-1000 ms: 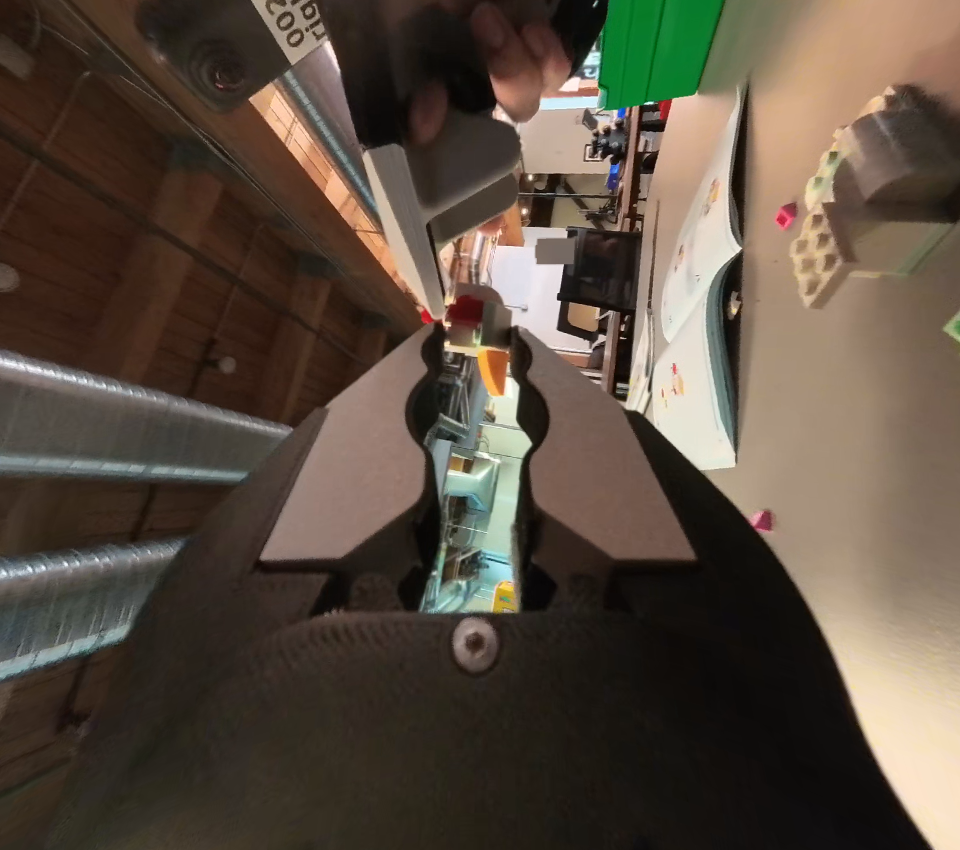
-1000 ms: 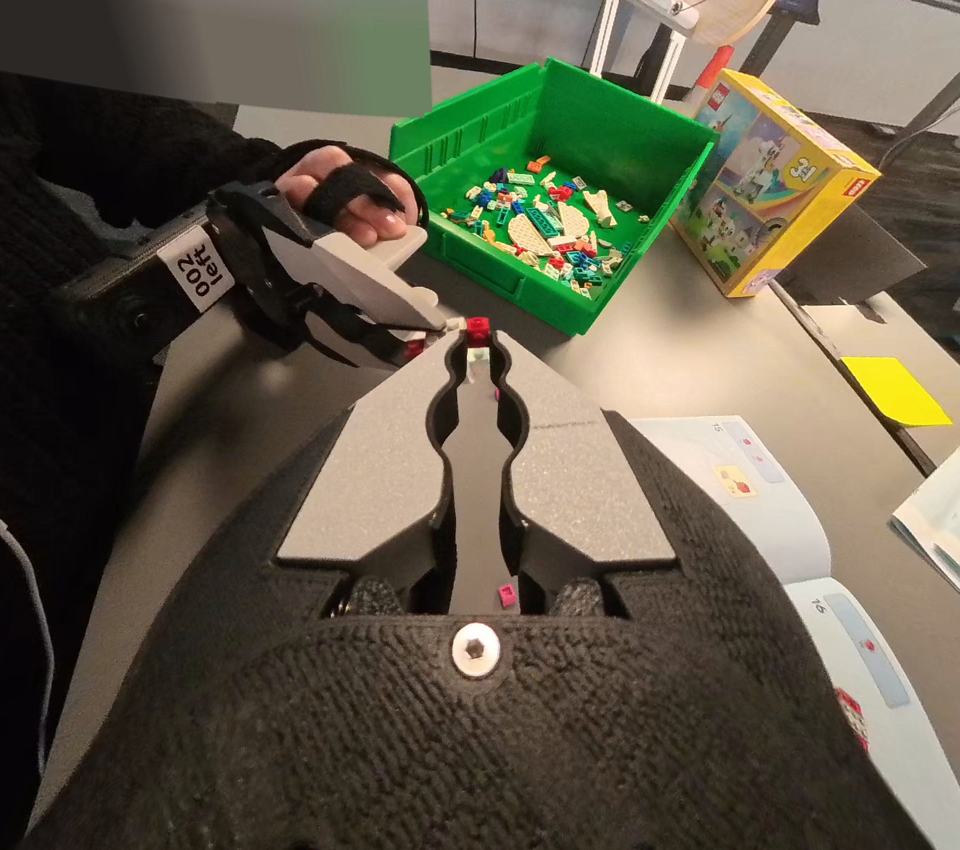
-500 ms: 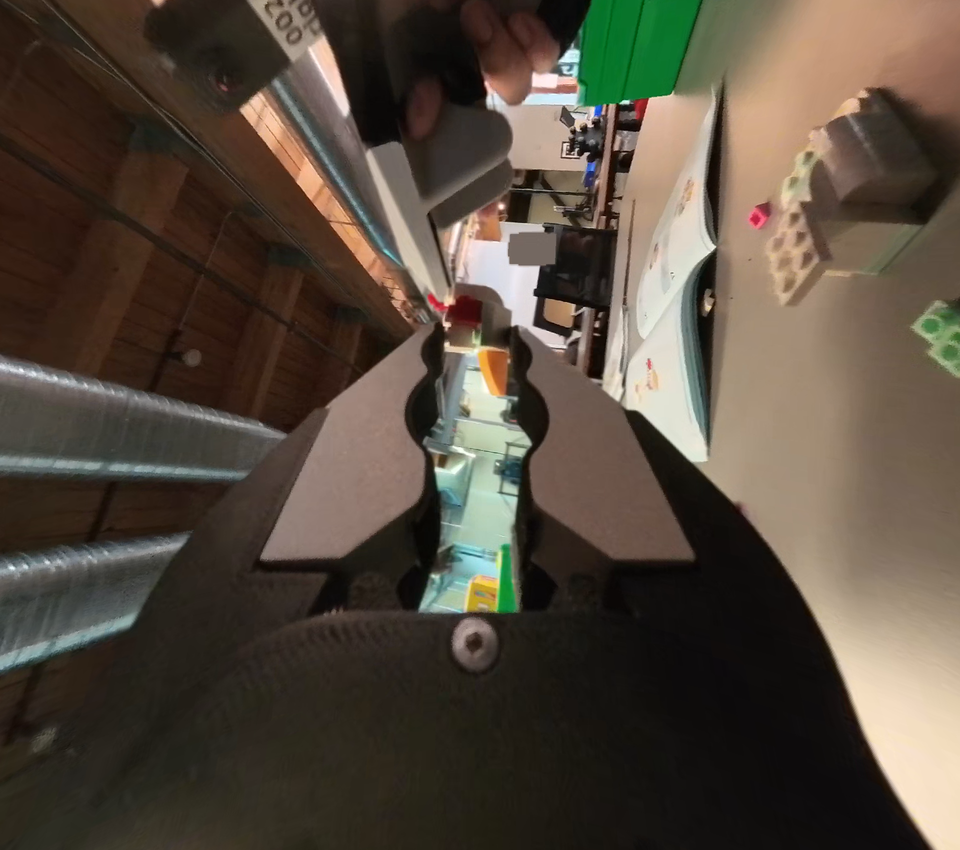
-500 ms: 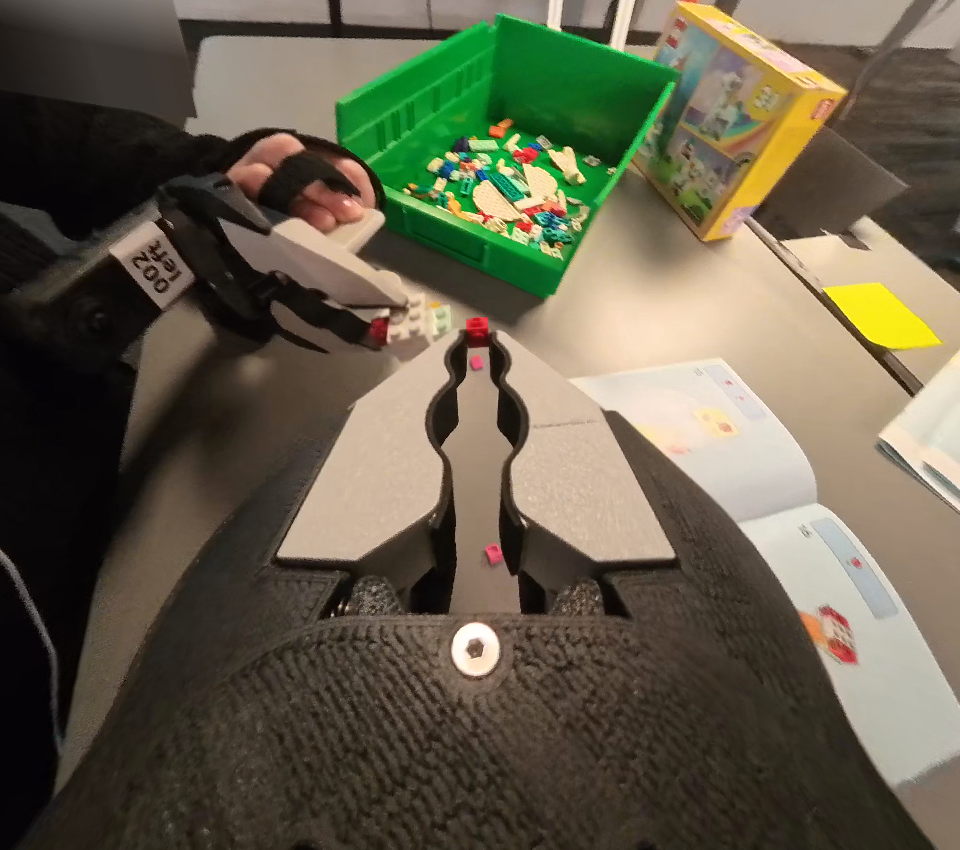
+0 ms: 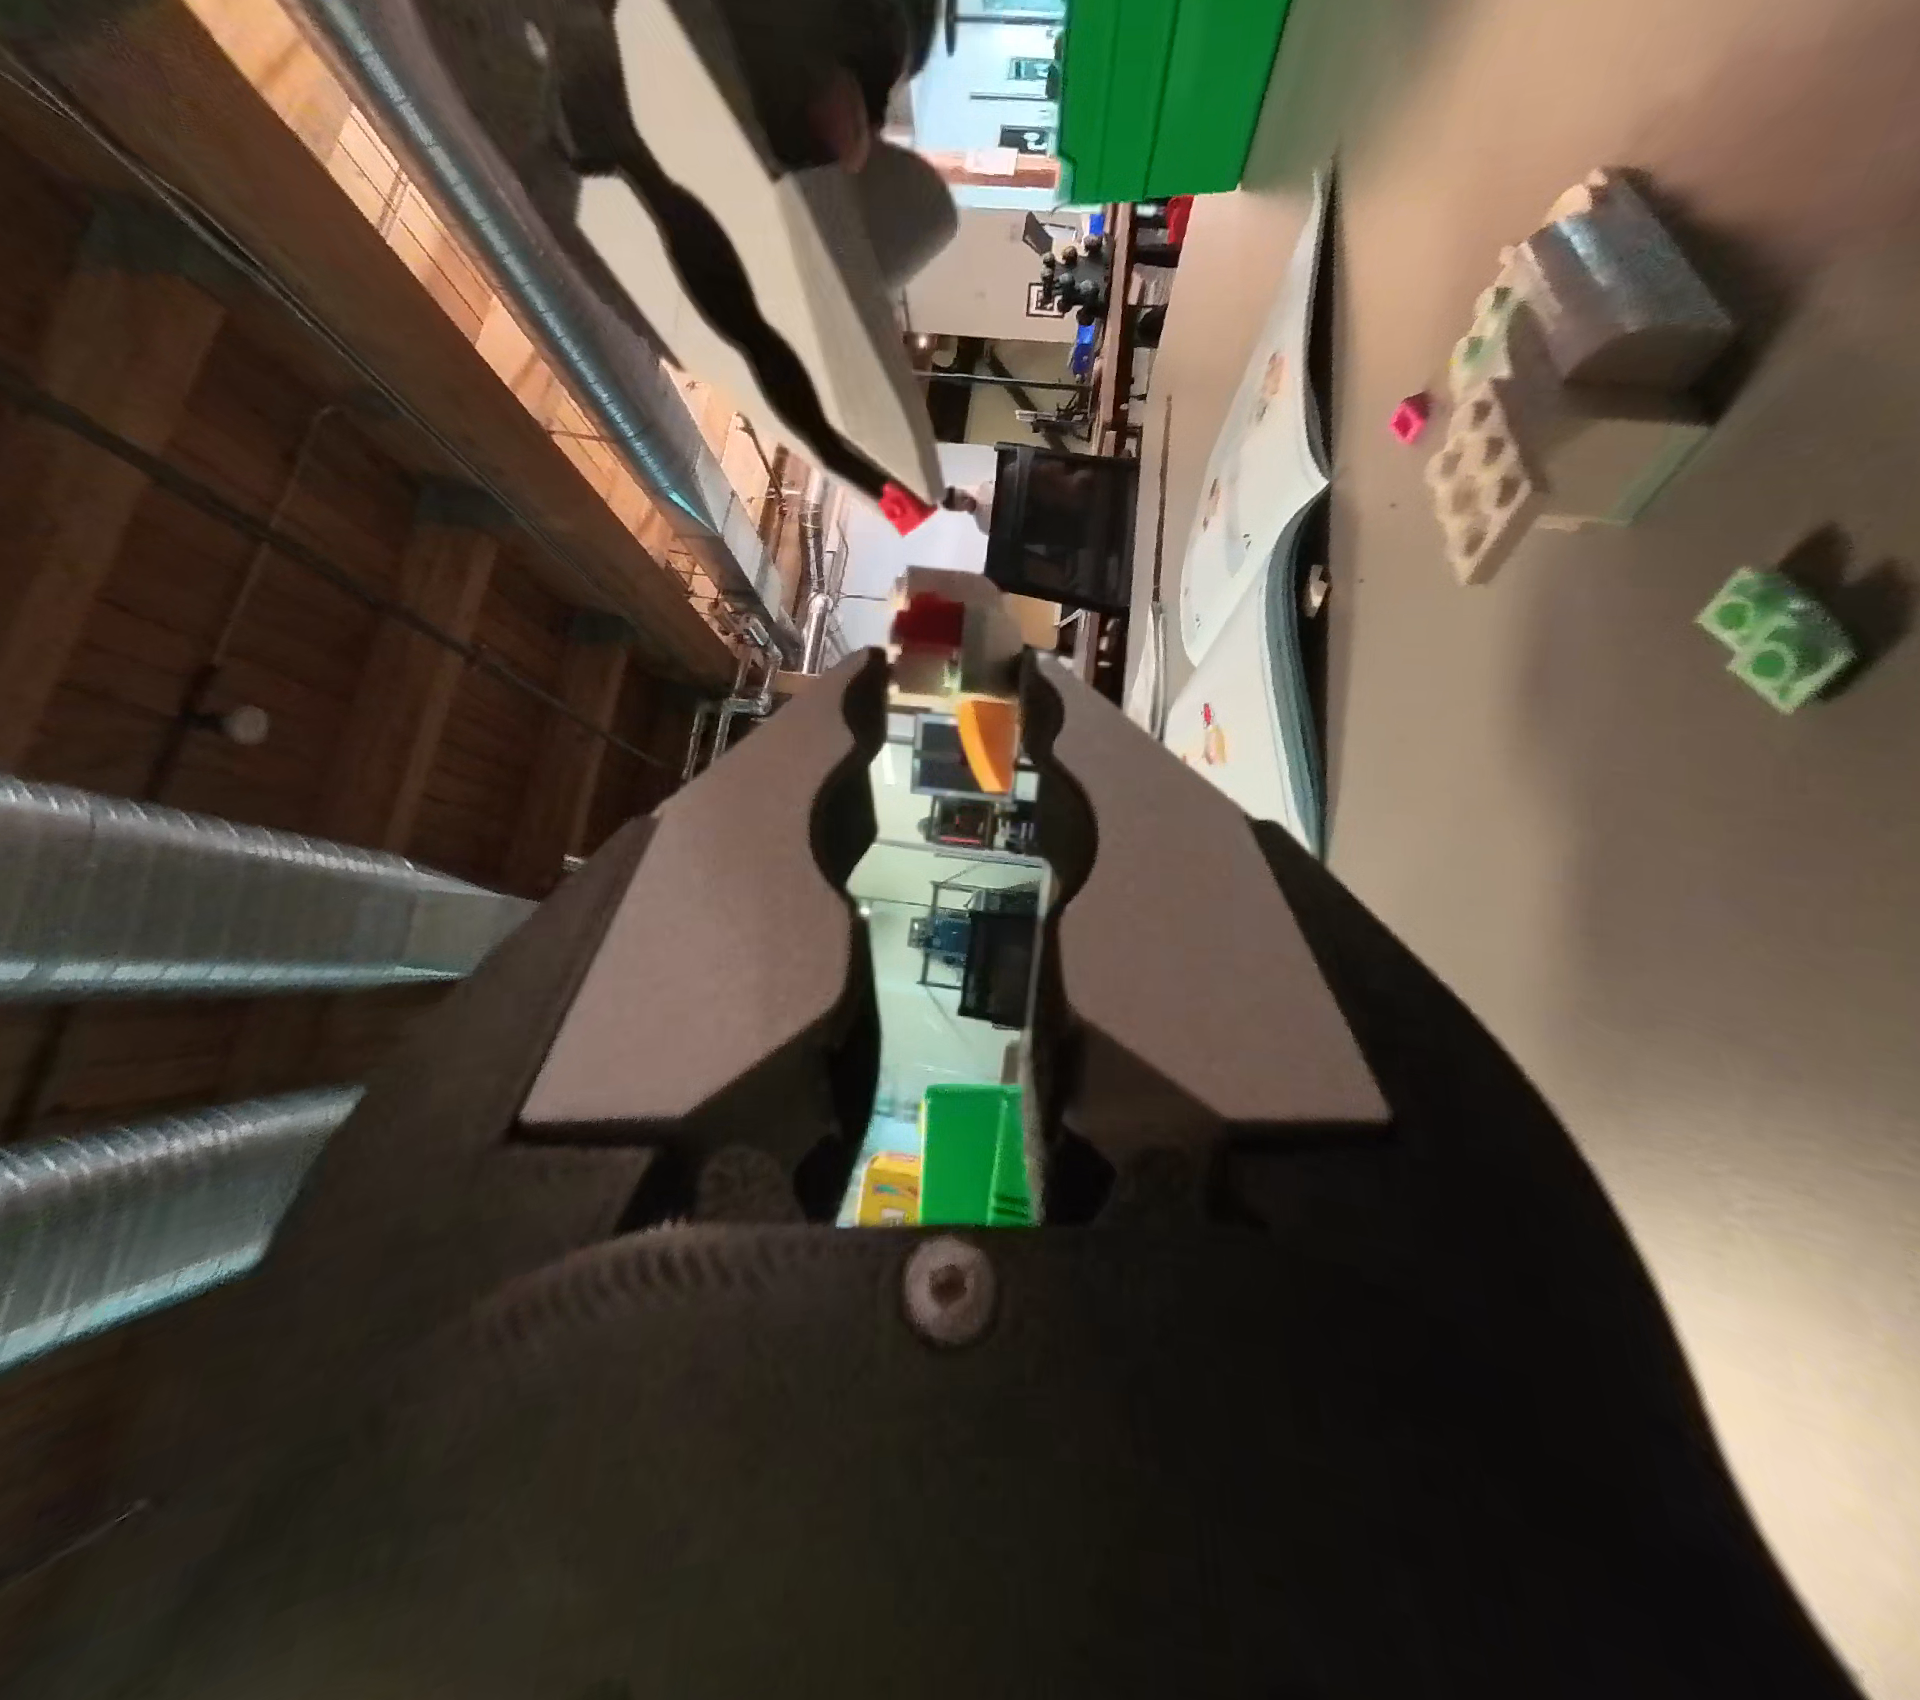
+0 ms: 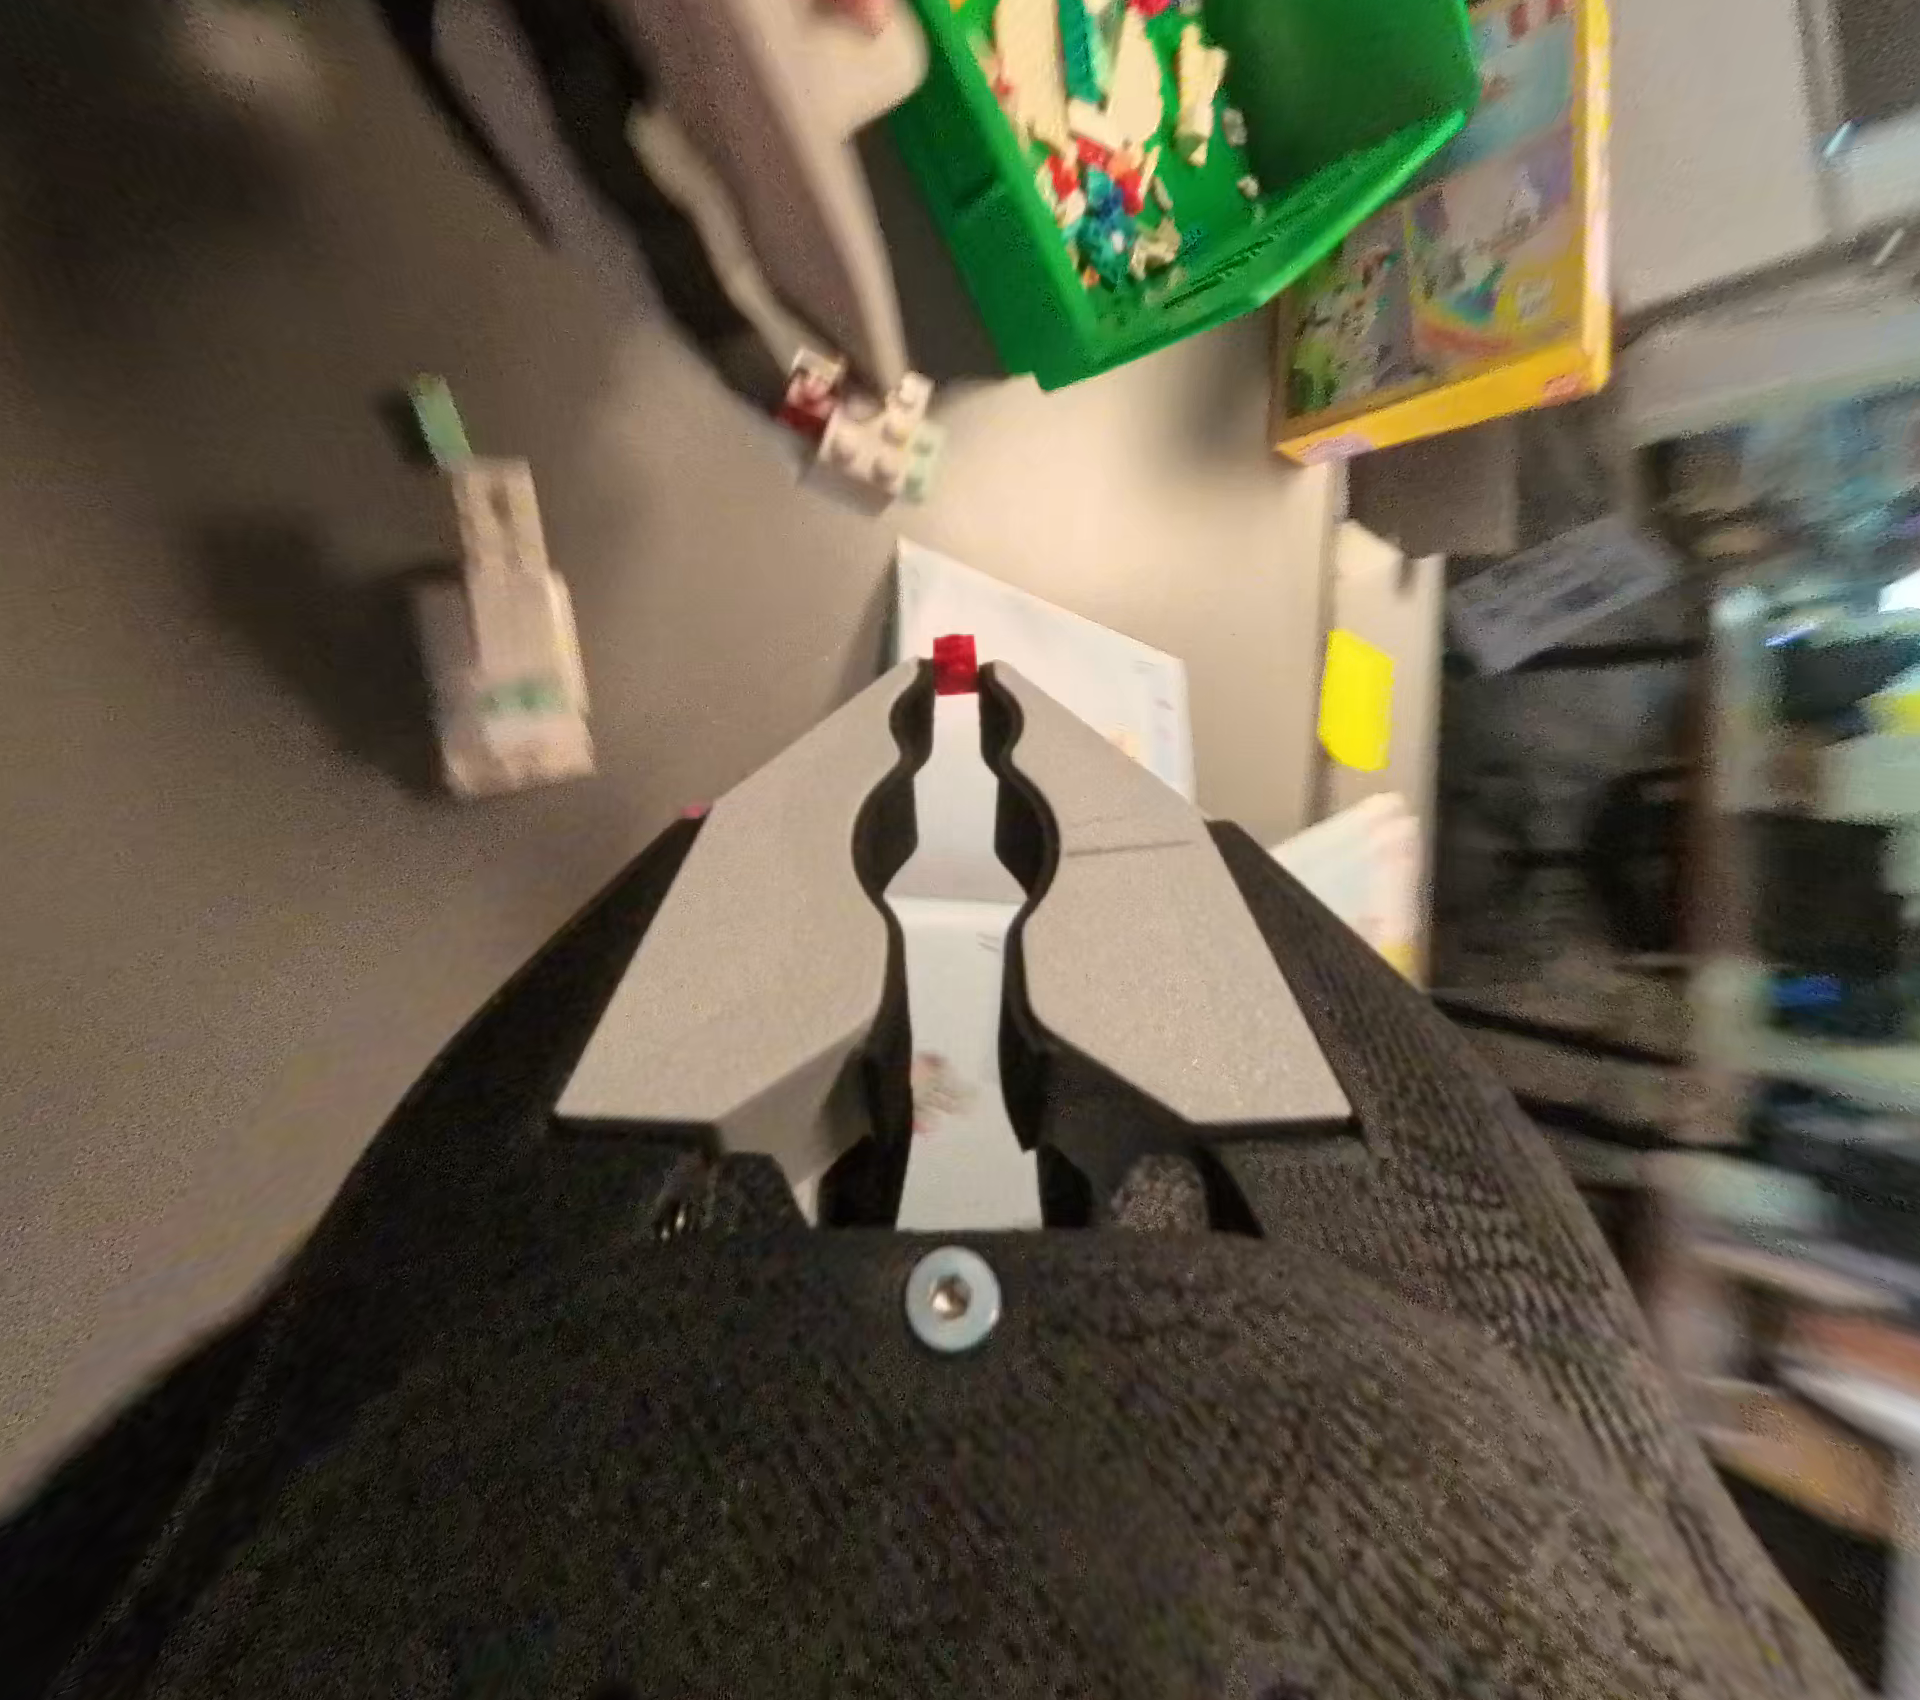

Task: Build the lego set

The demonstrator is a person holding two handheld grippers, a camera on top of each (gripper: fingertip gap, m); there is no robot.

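My left gripper point(image 5: 951, 663) is shut on a small assembly point(image 5: 940, 637) of white, red and orange bricks, held above the table. In the right wrist view that gripper point(image 6: 847, 403) and its assembly point(image 6: 878, 440) show blurred, ahead and above my own tips. My right gripper point(image 6: 954, 671) is shut on a tiny red brick point(image 6: 954, 676). In the left wrist view the right gripper point(image 5: 920, 499) hangs a short way beyond the assembly with the red brick point(image 5: 902, 509) at its tip, not touching it.
A grey-and-white partial build point(image 5: 1590, 362), a pink stud point(image 5: 1410, 416) and a green brick point(image 5: 1777, 648) lie on the table. An open instruction booklet point(image 5: 1236, 570), a green bin point(image 6: 1143, 320) of loose bricks, a yellow set box point(image 6: 1455, 216) and a yellow note point(image 6: 1354, 700) lie beyond.
My right gripper has pulled back from the left gripper's assembly with the red brick still in it, and has swung and rolled fast. The left gripper has stayed shut on its assembly.
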